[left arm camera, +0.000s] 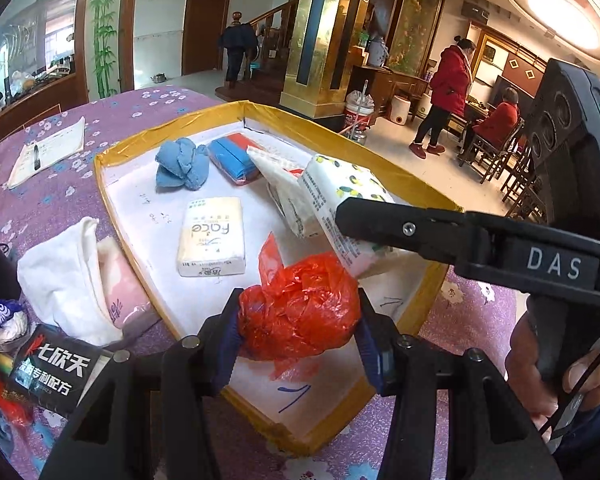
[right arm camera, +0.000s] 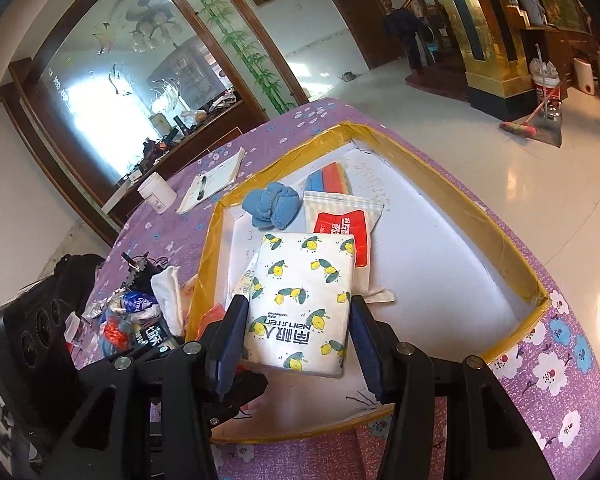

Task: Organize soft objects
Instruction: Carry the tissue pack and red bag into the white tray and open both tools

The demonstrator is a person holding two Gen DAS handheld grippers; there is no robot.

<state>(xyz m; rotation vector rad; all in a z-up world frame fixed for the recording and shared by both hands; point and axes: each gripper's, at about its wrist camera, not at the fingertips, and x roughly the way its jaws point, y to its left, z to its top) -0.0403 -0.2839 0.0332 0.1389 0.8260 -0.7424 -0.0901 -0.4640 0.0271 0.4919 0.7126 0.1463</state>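
A yellow-rimmed white tray (left arm camera: pixel 112 152) (right arm camera: pixel 500 236) lies on the purple flowered tablecloth. My left gripper (left arm camera: pixel 298 320) is shut on a crumpled red plastic bag (left arm camera: pixel 300 308) over the tray's near edge. My right gripper (right arm camera: pixel 298 332) is shut on a lemon-print tissue pack (right arm camera: pixel 300 300), held above the tray; the pack also shows in the left wrist view (left arm camera: pixel 340 200). In the tray lie a blue cloth (left arm camera: pixel 182 164) (right arm camera: pixel 272 204), a "Face" tissue pack (left arm camera: pixel 212 236), a blue and red sponge (left arm camera: pixel 234 156) and a white pouch with a red label (right arm camera: pixel 340 228).
Left of the tray lie a white cloth (left arm camera: pixel 64 276), a pink pack (left arm camera: pixel 120 284), a black packet (left arm camera: pixel 56 368), and small wrappers (right arm camera: pixel 132 308). A notepad with a pen (left arm camera: pixel 48 148) and a white jar (right arm camera: pixel 156 192) lie farther back. People stand in the room beyond.
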